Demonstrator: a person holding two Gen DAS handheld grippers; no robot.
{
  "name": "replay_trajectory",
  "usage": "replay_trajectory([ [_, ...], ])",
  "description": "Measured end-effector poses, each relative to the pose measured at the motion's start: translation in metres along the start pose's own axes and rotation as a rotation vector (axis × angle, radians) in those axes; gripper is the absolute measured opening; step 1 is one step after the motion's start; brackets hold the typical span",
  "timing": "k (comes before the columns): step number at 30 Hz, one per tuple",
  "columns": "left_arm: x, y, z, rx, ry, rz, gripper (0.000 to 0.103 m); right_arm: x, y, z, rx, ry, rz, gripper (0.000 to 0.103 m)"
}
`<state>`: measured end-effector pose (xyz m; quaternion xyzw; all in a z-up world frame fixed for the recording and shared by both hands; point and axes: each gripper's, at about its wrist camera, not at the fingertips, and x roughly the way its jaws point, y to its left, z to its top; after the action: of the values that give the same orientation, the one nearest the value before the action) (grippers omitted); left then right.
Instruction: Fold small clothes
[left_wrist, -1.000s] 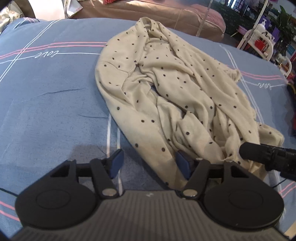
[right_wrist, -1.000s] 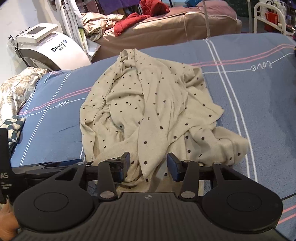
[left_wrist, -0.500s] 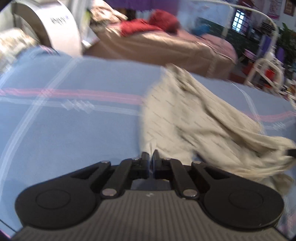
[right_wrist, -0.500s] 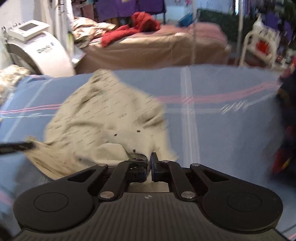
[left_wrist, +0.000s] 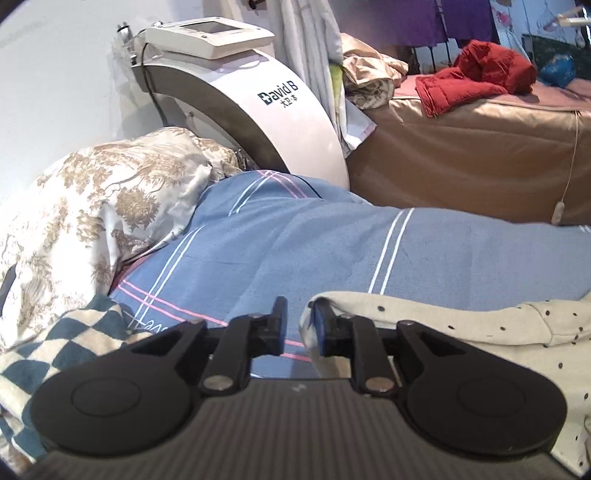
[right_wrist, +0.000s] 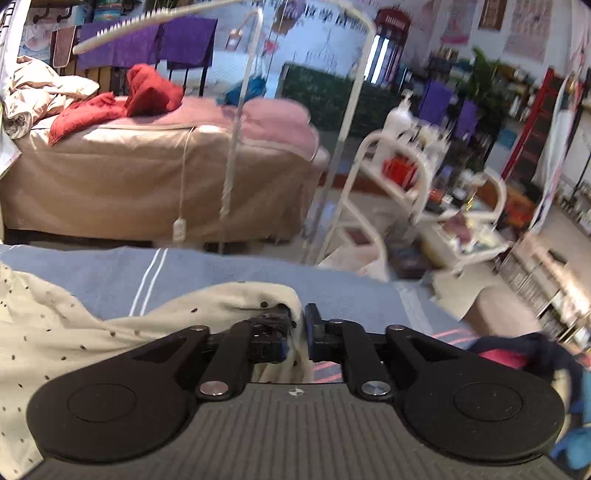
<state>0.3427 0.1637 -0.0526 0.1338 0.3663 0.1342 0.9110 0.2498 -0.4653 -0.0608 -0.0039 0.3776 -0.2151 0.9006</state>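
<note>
The cream polka-dot garment (left_wrist: 461, 325) lies stretched across the blue striped bed sheet (left_wrist: 332, 251). In the left wrist view one end of it is draped over the right finger, while my left gripper (left_wrist: 299, 325) has its jaws opening with only sheet showing in the gap. In the right wrist view the garment (right_wrist: 110, 314) runs off to the left, and its other end hangs over the left finger and down through the gap. My right gripper (right_wrist: 298, 328) is opening too, with that fold loose between the pads.
A floral pillow (left_wrist: 92, 206) and a blue checkered cloth (left_wrist: 55, 343) lie at the bed's left end, with a white machine (left_wrist: 258, 96) behind. A brown treatment bed (right_wrist: 147, 177) carries a red garment (right_wrist: 140, 96). A white trolley (right_wrist: 424, 166) and dark clothing (right_wrist: 517, 350) are to the right.
Both grippers closed on the garment's near edge, then swung apart to the left and right and drew it out flat. Their jaws have since parted.
</note>
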Motion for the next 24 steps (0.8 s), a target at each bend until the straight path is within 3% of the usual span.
replay_trajectory([
  [1,-0.001,-0.010,-0.005,0.050,0.002,0.034,0.056,-0.003,0.006,-0.004,0.002,0.012,0.002,0.048],
  [2,-0.005,-0.020,-0.010,0.101,-0.011,0.072,0.090,-0.010,0.012,-0.011,-0.004,-0.003,-0.003,0.071],
  [3,-0.016,-0.032,-0.022,0.155,-0.046,0.104,0.102,-0.018,0.019,-0.019,-0.019,-0.028,-0.001,0.083],
  [4,-0.025,-0.041,-0.033,0.193,-0.083,0.107,0.103,-0.027,0.025,-0.027,-0.042,-0.050,0.009,0.103],
  [6,-0.044,-0.052,-0.052,0.223,-0.095,0.048,0.103,-0.047,0.034,-0.047,-0.079,-0.086,0.051,0.103],
  [8,-0.064,-0.053,-0.071,0.170,-0.069,-0.051,0.103,-0.071,0.039,-0.069,-0.089,-0.078,0.185,0.103],
  [12,-0.116,-0.048,-0.123,0.046,-0.025,-0.376,0.103,-0.114,0.046,-0.121,-0.085,-0.014,0.396,0.103],
  [15,-0.149,-0.062,-0.168,0.050,0.019,-0.522,0.103,-0.142,0.059,-0.162,-0.111,0.012,0.465,0.103],
  [18,-0.176,-0.087,-0.205,0.101,0.050,-0.571,0.103,-0.169,0.078,-0.193,-0.177,-0.005,0.443,0.103],
  [24,-0.211,-0.120,-0.238,0.121,0.102,-0.633,0.103,-0.178,0.084,-0.216,-0.111,0.023,0.476,0.103],
])
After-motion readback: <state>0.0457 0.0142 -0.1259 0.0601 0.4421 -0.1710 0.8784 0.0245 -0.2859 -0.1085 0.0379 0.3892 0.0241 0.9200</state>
